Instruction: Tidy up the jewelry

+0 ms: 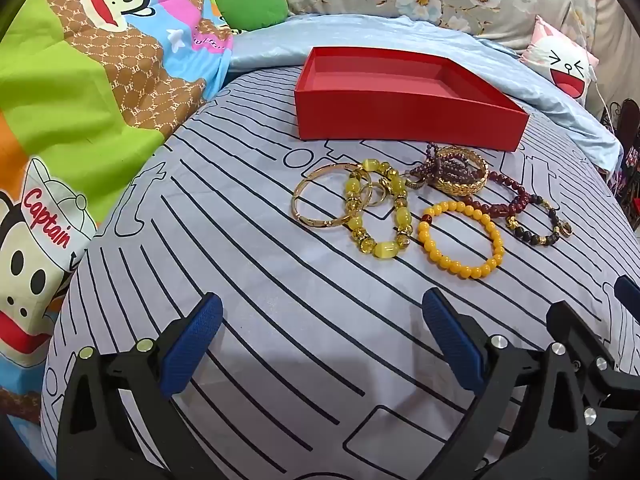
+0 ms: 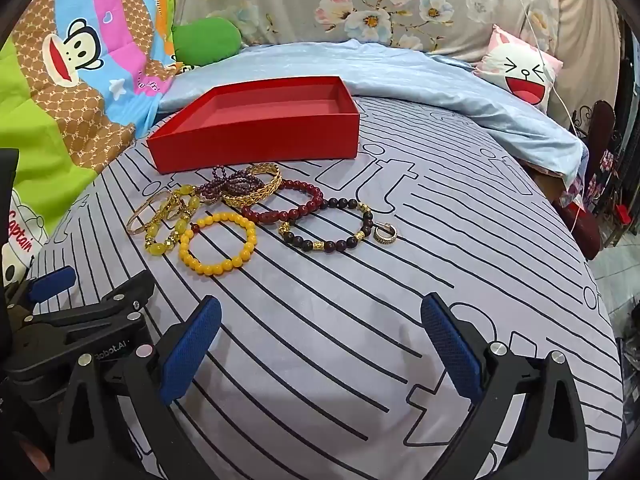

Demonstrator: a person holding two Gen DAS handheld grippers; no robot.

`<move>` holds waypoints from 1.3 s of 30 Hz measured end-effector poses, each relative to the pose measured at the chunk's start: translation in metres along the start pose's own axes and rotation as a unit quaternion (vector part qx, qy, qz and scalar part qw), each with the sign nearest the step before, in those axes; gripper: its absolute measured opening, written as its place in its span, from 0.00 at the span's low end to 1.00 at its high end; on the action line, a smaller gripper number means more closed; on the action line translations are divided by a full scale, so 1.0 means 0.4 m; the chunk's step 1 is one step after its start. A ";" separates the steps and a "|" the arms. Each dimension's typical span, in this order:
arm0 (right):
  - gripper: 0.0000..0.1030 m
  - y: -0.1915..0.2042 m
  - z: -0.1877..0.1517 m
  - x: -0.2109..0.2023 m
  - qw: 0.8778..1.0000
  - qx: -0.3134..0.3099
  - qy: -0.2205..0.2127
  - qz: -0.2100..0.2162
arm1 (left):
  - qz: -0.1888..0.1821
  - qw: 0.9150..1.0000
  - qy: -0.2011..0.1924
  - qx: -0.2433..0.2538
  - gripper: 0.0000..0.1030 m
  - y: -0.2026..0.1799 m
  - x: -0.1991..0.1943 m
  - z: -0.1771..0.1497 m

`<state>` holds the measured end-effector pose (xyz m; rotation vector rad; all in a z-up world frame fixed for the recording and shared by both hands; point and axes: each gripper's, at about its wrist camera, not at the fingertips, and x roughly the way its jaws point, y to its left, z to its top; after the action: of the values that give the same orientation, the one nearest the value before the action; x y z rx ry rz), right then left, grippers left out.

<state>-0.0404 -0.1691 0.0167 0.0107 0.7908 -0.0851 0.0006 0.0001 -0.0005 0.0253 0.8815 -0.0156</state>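
An empty red box (image 1: 404, 120) (image 2: 256, 148) sits on the striped grey bedsheet. In front of it lie several pieces: a plain gold bangle (image 1: 316, 200) (image 2: 141, 216), a yellow-stone bracelet (image 1: 378, 210) (image 2: 170, 224), an orange bead bracelet (image 1: 460, 238) (image 2: 218, 242), a dark red bead bracelet (image 1: 502, 200) (image 2: 282, 202), a black bead bracelet (image 1: 536, 224) (image 2: 332, 226), a wide gold cuff (image 1: 462, 174) (image 2: 254, 188) with purple beads (image 1: 440, 168) (image 2: 232, 184), and a small gold hoop earring (image 2: 386, 234). My left gripper (image 1: 322, 330) and right gripper (image 2: 320, 330) are open, empty, short of the jewelry.
A cartoon monkey quilt (image 1: 80, 100) is piled at the left. A pale blue blanket (image 2: 420, 80), a floral pillow (image 2: 380, 0), a green cushion (image 2: 206, 42) and a pink face cushion (image 2: 520, 72) lie behind the box. The bed edge drops at the right.
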 end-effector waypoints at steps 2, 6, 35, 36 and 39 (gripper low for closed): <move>0.94 0.000 0.000 0.001 1.000 0.001 0.001 0.000 | 0.001 1.000 -0.002 0.000 0.92 0.000 0.000 0.000; 0.94 0.007 -0.001 0.000 1.000 0.001 0.001 0.000 | 0.000 1.000 -0.002 0.000 0.92 0.003 0.004 0.002; 0.94 -0.006 -0.004 0.006 1.000 0.006 0.006 0.005 | 0.003 1.000 -0.010 0.003 0.92 -0.010 -0.009 0.003; 0.94 -0.006 -0.004 0.006 1.000 0.006 0.006 0.005 | 0.003 1.000 -0.010 0.003 0.92 -0.010 -0.009 0.003; 0.94 -0.007 -0.004 0.006 1.000 0.007 0.006 0.005 | 0.003 1.000 -0.011 0.003 0.92 -0.011 -0.009 0.003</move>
<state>-0.0400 -0.1719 0.0141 0.0278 0.8027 -0.0810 -0.0008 -0.0042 0.0031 0.0325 0.8603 -0.0126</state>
